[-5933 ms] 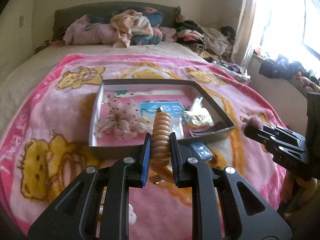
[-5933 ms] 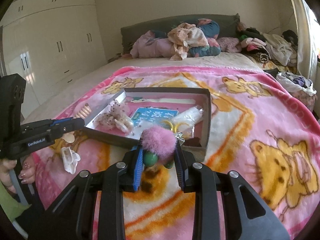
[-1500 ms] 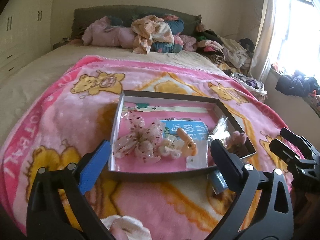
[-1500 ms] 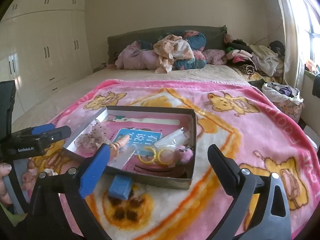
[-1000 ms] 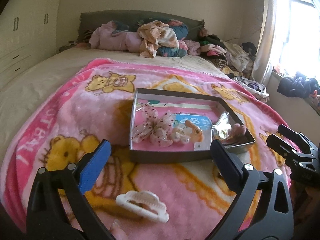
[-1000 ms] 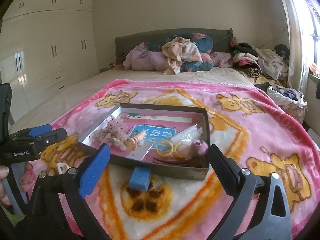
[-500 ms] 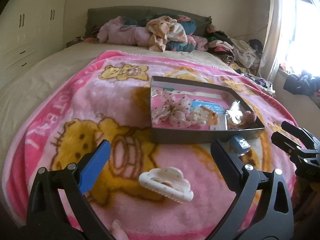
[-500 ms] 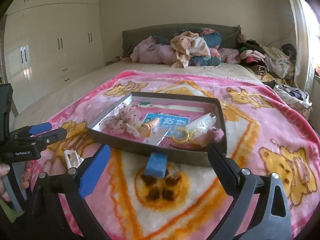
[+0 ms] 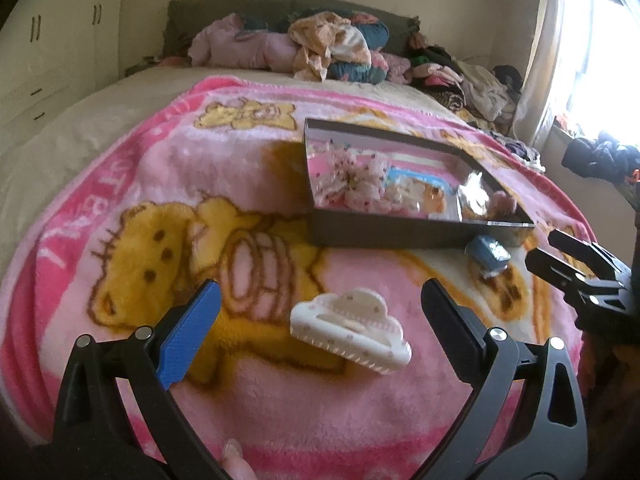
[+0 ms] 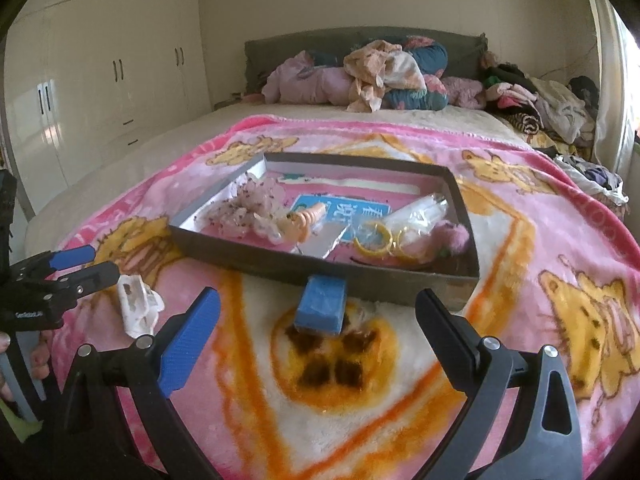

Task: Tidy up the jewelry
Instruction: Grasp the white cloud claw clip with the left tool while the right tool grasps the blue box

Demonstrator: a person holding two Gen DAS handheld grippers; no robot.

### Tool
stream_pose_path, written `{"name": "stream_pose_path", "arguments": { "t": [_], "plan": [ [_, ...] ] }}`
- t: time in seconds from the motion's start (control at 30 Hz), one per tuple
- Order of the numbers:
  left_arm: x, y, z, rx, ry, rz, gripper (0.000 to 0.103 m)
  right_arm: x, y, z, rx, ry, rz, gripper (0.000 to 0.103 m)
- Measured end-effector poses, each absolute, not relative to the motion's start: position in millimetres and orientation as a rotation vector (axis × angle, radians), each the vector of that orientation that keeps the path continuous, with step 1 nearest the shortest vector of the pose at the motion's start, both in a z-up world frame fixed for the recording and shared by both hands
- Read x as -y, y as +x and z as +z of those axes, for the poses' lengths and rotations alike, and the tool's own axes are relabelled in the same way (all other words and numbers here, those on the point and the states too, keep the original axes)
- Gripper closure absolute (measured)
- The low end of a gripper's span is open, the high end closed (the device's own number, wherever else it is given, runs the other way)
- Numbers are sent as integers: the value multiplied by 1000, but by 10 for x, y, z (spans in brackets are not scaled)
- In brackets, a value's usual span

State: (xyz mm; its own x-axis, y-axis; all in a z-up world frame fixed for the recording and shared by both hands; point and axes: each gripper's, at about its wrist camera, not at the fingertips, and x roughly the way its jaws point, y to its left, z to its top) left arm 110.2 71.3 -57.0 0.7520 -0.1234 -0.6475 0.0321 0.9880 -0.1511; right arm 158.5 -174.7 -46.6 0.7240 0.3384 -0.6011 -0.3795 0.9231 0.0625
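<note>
A white cloud-shaped hair claw (image 9: pixel 351 329) lies on the pink blanket just ahead of my left gripper (image 9: pixel 320 328), which stands wide open around it without touching. The same white hair claw (image 10: pixel 138 309) shows at the left of the right wrist view, beside the left gripper (image 10: pixel 76 267). A small blue block (image 10: pixel 321 309) rests on the blanket just ahead of my open right gripper (image 10: pixel 318 332). Behind it sits the dark shallow box (image 10: pixel 304 269), holding a pink bow, an orange spiral tie (image 10: pixel 306 216), yellow rings (image 10: pixel 378 242) and a pink pompom (image 10: pixel 454 236).
The blanket (image 10: pixel 520 248) covers the near half of a bed. Piled clothes (image 10: pixel 380 68) line the headboard and the right side. White wardrobes (image 10: pixel 100 92) stand at the left. A window (image 9: pixel 600 60) glares at the right. A fingertip (image 9: pixel 236 456) shows at the bottom edge.
Both grippers let go of the spiral tie and the pompom, now in the box, and opened. The left one has since drawn back and swung left until the white claw lies between its fingers.
</note>
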Motion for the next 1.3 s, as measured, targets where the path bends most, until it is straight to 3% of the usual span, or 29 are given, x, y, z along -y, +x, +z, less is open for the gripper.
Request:
{"name": "stream_pose_path", "arguments": {
  "t": [0.67,0.87,1.0,1.1,1.3],
  "plan": [
    [-467,1227,-986,-780,-17,-130,12,1596,2027,-844,-806,-71,393,8],
    [-463,1249,-987,-778,-10,-135,38,1551,2117,-952,-844,-82,392,33],
    [-444,1232,-976,-781,1,-143,38,1577,2141,-966,-848,-63,397,59],
    [-393,1211,-961,-779,12,-158,38,1594,2126,-963,-847,-58,407,66],
    [-296,1161,-887,-770,17,-184,38,1662,2065,-910,-837,-42,416,70]
  ]
}}
